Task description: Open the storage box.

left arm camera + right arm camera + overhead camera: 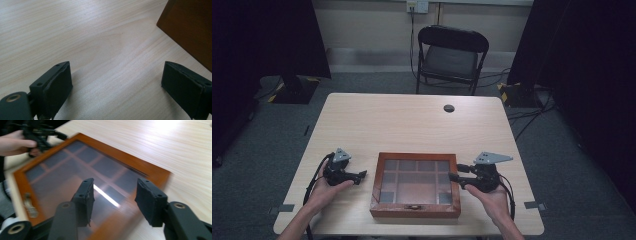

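Wooden compartment box (416, 184) with glass lid sits closed at table's (412, 125) near edge, clasp toward person. Right gripper (454, 176) half open, empty, over right rim, likely positioning for lid. Left gripper (362, 174) wide open, empty, just beside left wall.

Light wood table (362, 125), round grommet hole (449, 108) near far edge. Black folding chair (451, 57) behind it. Grey carpet floor (257, 160), pale wall (367, 25), wall socket (417, 6), dark curtains (262, 35) both sides.
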Motion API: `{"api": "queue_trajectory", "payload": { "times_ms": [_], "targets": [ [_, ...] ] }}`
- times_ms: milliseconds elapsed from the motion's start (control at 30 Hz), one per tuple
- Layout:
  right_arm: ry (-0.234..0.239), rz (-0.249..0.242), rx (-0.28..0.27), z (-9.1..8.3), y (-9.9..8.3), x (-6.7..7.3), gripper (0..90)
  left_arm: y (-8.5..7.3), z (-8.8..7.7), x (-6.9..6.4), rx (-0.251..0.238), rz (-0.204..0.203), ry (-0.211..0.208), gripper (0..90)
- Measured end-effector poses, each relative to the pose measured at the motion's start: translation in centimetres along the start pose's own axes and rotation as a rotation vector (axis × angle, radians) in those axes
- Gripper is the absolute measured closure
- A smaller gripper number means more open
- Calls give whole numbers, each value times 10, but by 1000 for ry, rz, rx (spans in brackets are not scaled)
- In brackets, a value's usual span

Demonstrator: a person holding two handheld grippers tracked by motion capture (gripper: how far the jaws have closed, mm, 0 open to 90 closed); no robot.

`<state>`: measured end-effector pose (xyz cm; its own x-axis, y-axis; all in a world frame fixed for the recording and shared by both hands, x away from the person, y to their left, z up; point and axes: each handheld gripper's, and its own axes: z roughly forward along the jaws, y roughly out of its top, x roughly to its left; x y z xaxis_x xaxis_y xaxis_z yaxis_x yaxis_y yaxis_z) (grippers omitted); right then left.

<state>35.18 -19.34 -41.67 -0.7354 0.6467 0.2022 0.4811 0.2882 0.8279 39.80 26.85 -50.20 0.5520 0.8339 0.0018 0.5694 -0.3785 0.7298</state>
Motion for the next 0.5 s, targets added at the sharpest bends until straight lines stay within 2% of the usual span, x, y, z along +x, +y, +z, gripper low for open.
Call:
{"api": "queue_trajectory", "payload": {
  "times_ms": [67, 100, 133, 200, 233, 300, 467, 500],
  "targets": [
    [34, -21, 6, 5, 5, 7, 523, 0, 0, 0, 0, 0, 0, 87],
    [34, -21, 6, 5, 5, 7, 523, 0, 0, 0, 0, 0, 0, 87],
    [74, -32, 21, 12, 10, 15, 533, 0, 0, 0, 0, 0, 0, 87],
    [103, -49, 34, 19, 14, 21, 550, 0, 0, 0, 0, 0, 0, 88],
    [103, -49, 34, 19, 14, 21, 550, 0, 0, 0, 0, 0, 0, 87],
    [144, -73, 52, 28, 18, 31, 587, 0, 0, 0, 0, 0, 0, 87],
    [217, -108, 91, 43, 11, 47, 645, 0, 0, 0, 0, -1, 0, 87],
    [217, -108, 91, 43, 11, 47, 645, 0, 0, 0, 0, -1, 0, 87]
  ]
}}
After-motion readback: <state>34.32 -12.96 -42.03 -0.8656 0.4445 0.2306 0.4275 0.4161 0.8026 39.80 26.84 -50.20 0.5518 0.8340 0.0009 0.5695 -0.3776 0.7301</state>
